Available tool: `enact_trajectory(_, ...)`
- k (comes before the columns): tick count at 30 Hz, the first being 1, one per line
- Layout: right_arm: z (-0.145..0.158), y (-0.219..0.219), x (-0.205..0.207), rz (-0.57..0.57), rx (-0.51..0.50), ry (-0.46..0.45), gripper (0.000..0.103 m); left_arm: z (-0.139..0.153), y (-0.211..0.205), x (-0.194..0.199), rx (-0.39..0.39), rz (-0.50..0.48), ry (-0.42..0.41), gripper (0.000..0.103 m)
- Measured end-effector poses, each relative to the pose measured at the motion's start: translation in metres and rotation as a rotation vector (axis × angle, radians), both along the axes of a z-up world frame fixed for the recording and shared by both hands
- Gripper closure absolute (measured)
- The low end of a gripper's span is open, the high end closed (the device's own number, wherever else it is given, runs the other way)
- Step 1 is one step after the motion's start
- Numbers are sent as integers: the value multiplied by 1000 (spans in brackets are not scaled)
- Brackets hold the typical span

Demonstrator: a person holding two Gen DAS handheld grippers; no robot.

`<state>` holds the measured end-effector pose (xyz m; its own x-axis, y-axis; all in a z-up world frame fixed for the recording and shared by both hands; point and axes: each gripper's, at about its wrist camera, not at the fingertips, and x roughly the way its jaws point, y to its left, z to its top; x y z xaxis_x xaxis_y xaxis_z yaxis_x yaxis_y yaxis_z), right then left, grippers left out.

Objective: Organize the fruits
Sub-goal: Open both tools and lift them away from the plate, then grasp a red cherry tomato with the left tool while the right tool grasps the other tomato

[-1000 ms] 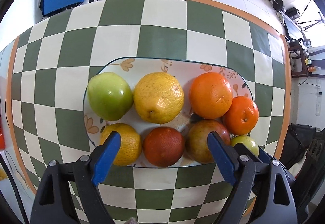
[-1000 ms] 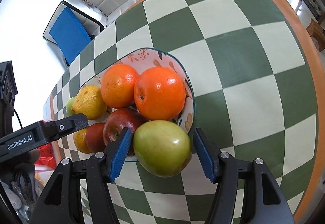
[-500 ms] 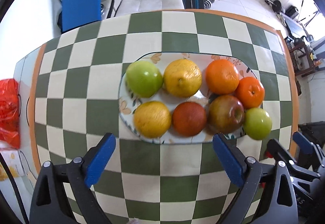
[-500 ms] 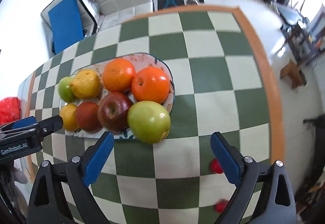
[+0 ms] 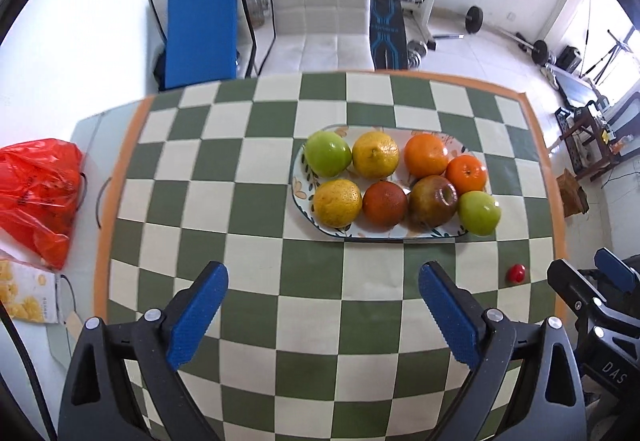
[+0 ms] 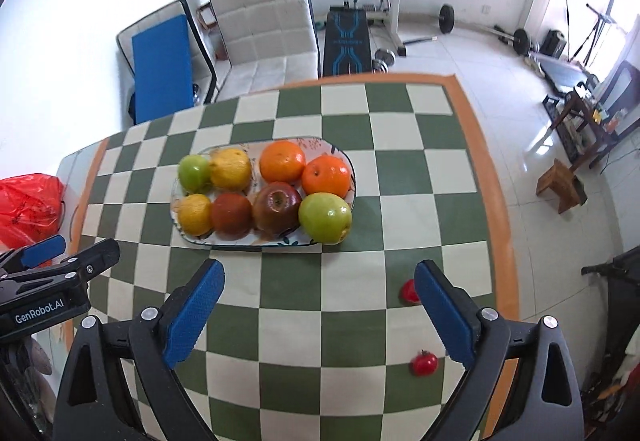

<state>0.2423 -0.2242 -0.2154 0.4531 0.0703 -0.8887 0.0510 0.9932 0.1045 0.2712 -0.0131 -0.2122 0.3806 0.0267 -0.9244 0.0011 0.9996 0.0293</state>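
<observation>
An oval patterned plate on the checked tablecloth holds several fruits in two rows: a green apple, a lemon, two oranges, a yellow citrus, a dark red orange, a red-brown apple. A second green apple rests at the plate's right end. My left gripper and right gripper are both open and empty, held well back from the plate. Two small red fruits lie on the cloth beside the right gripper.
A red plastic bag and a printed box sit off the table's left side. Behind the table stand a white chair, a blue mat and gym weights. A wooden stool stands on the floor to the right.
Both grippers pulled back and up from the plate. The right gripper, first close around the green apple, opened wide and left it at the plate's right end.
</observation>
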Motion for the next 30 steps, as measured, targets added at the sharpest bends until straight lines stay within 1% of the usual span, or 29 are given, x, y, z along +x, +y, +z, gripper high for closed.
enact_trajectory(7,45,3,-41,6,10,-66,5,47,3,-42,-27,-3,-90,5)
enact_trajectory(11,70,4,-61,5,17,-108,5,68,2,-62,-39,-16,-129,5)
enact_trajectory(16,100,7,-84,7,24,-162,5,91,-2,-86,-37,-36,-174,5)
enact_trajectory(20,121,10,-102,11,20,-202,5,107,-2,-99,-33,-43,-214,5)
enact_trajectory(24,137,13,-115,12,19,-228,5,117,-1,-109,-43,-52,-232,5)
enact_trajectory(30,146,14,-128,1,23,-244,5,124,0,-124,-50,-58,-246,5)
